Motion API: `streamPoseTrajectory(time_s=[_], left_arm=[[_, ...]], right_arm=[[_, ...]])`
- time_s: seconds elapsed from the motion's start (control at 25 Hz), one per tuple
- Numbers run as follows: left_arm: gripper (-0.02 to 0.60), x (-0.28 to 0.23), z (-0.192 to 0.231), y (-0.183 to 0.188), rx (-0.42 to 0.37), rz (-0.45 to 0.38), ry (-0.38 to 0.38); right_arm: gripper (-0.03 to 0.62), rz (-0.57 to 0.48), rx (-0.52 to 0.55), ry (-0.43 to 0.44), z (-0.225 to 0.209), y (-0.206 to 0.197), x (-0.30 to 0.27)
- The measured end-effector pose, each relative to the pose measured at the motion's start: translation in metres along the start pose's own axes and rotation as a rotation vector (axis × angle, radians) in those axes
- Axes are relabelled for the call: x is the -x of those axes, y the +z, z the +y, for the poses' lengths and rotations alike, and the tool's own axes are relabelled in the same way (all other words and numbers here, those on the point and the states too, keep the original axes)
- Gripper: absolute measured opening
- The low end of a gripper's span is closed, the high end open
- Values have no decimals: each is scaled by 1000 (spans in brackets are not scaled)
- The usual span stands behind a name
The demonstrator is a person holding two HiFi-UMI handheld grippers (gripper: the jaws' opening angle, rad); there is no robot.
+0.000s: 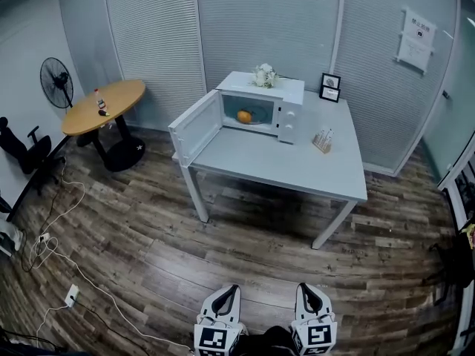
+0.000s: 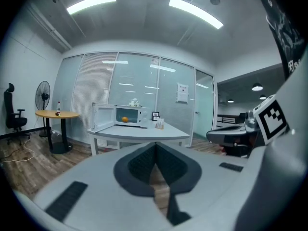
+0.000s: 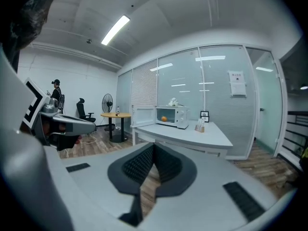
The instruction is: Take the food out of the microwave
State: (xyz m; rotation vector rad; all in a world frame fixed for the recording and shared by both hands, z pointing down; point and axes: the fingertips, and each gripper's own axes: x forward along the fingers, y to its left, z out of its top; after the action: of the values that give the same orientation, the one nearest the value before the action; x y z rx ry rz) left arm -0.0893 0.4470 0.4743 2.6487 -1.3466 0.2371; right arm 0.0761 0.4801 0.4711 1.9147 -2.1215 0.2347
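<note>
A white microwave (image 1: 288, 110) stands at the back of a white table (image 1: 297, 170) with its door (image 1: 194, 128) swung open to the left. Inside it lies an orange piece of food (image 1: 244, 116) on a plate. Both grippers are far from the table, low over the wooden floor at the bottom of the head view. My left gripper (image 1: 232, 291) and right gripper (image 1: 305, 289) are both shut with nothing between their pads. The left gripper view shows the microwave (image 2: 136, 115) and food (image 2: 125, 119) small beyond the left gripper (image 2: 155, 146). The right gripper view shows the food (image 3: 164, 119) beyond the right gripper (image 3: 154, 147).
White flowers (image 1: 264, 75) sit on top of the microwave. A photo frame (image 1: 329, 87) and a small holder (image 1: 322, 140) stand on the table to its right. A round wooden table (image 1: 89, 111) with a bottle, a fan (image 1: 57, 81), an office chair (image 1: 22, 147) and floor cables (image 1: 59, 228) lie left.
</note>
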Motion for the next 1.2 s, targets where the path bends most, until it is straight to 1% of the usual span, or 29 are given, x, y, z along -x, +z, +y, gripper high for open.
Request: streamPoseTrajectory(time_s=[0.12,0.32,0.52,0.76,0.92,1.04,1.2], left_arm=[[6,-7,14,1,-11,-1,7],[8,-14,27,-6,7,16,18],[6,-38,32,-7,3,28,20],[6,-80,49,5,6,37,89],[6,-114,55,12,13,60,105],[6,-139,62,15,39,76,132],[6,-173,70,21,80,76,179]], right_arm=[[3,-20,5,8,4,-4,-8],[3,9,18,31,5,-13,-19],[3,27,41,68,-3,-12,-52],[3,21,71,136,-19,6,-109],[3,42,81,182,-33,13,-150],[3,43,86,218,-43,20,-179],[3,38,107,271,-60,31,-214]])
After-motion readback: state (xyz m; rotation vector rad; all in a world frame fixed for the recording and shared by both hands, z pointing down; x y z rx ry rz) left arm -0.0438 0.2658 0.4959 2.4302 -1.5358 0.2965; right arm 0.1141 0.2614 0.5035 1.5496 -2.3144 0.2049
